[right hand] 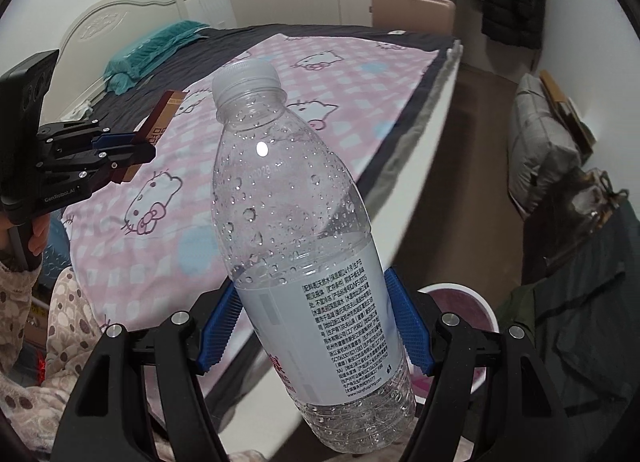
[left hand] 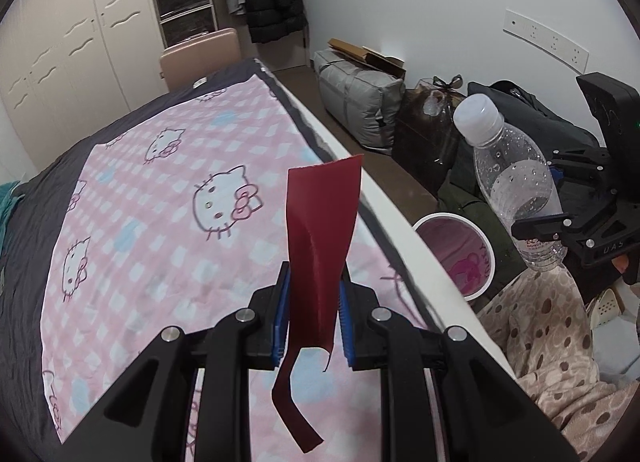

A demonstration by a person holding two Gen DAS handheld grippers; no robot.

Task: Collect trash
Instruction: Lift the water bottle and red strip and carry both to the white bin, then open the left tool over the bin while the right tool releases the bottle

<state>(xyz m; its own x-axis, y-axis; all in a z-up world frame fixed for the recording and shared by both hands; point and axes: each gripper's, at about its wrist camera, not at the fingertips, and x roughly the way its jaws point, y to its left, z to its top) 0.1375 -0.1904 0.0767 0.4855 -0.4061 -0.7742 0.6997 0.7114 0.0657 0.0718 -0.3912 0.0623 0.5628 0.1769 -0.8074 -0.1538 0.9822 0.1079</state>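
left tongs (left hand: 313, 316) nearly closed and pinching, right tongs (right hand: 316, 326) spread wide, both gripping, angled downward.

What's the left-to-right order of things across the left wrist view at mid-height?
Pink cat-print blanket → red wrapper in the left gripper → white-rimmed bin → plastic bottle → right gripper.

Both fisheye views were evenly lit by soft indoor light, with dark vignetted corners and curved edges. A bright round glare spot sat on the clear plastic water bottle (right hand: 296, 229); focus was mostly sharp.
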